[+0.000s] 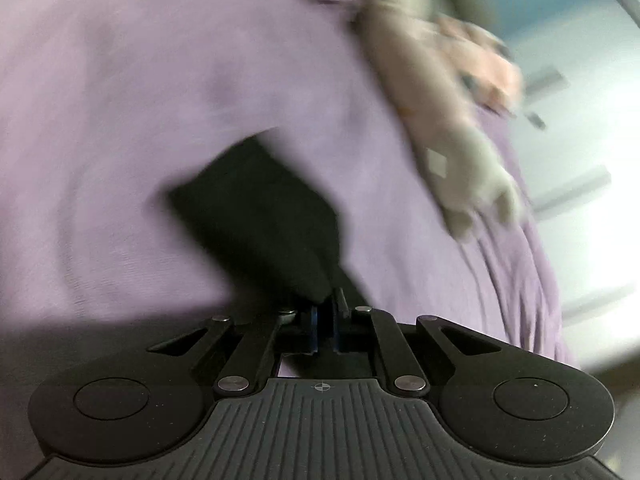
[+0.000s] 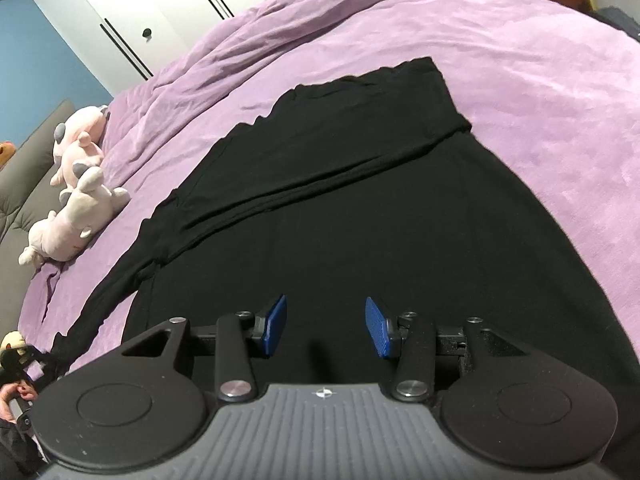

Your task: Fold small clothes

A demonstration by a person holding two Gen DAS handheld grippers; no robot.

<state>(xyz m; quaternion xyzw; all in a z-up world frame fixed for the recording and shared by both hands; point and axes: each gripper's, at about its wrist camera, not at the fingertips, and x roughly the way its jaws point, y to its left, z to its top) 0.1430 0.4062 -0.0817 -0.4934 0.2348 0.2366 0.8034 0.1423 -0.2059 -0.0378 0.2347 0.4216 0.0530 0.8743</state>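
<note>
Black garment [image 2: 344, 208] is spread flat across the purple bedcover [image 2: 520, 80], with one long part stretched out toward the left edge of the right wrist view. Plush toys [image 2: 76, 216] are seen at the bed's edge, well apart from the cloth. Right claw [image 2: 326, 326] is held wide over the garment, nothing gripped. Left claw [image 1: 327, 312] is pinched narrow on a black fabric end [image 1: 260, 216]; that view is motion-blurred.
</note>
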